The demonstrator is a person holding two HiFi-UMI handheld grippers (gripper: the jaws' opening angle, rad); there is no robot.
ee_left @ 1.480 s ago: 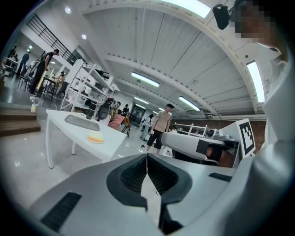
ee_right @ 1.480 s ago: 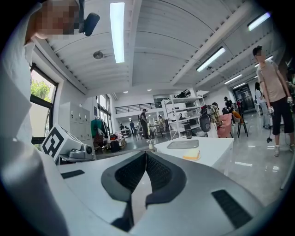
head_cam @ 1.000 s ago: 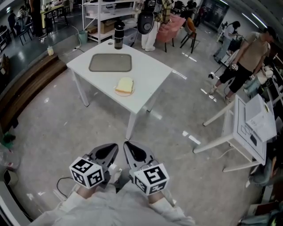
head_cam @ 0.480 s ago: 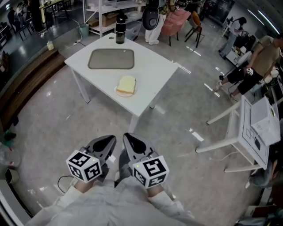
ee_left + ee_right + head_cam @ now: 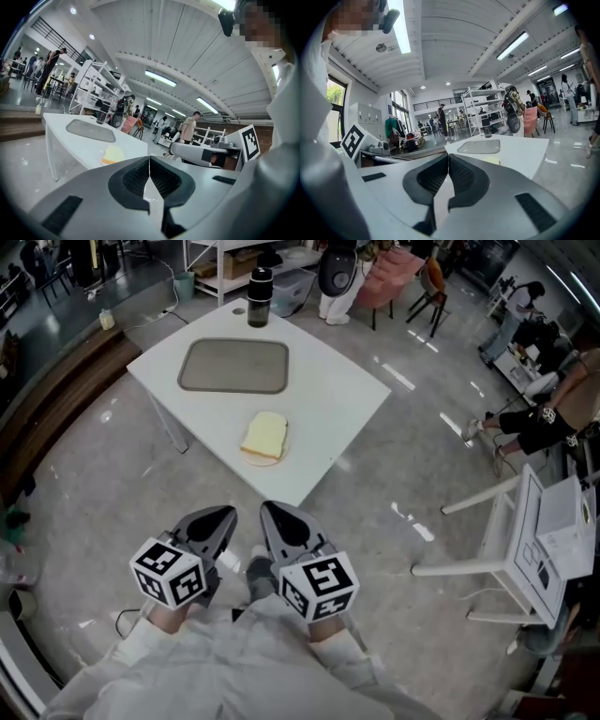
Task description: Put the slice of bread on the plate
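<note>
The slice of bread [image 5: 263, 434] lies on a small plate [image 5: 278, 457] near the front corner of the white table [image 5: 328, 399], so the job looks done. A grey tray [image 5: 234, 366] and a dark bottle [image 5: 259, 284] sit farther back. The left gripper [image 5: 223, 515] and right gripper [image 5: 272, 513] hang by the person's body, well apart from the table. Each has its jaws pressed together on nothing, which I judge to be a resting carry.

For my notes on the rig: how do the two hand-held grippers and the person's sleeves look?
The left hand-held gripper and the right hand-held gripper look alike: light grey, with black ribbed pads inside the pointed jaws and a white cube with black square markers. The sleeves are pale grey.
</note>
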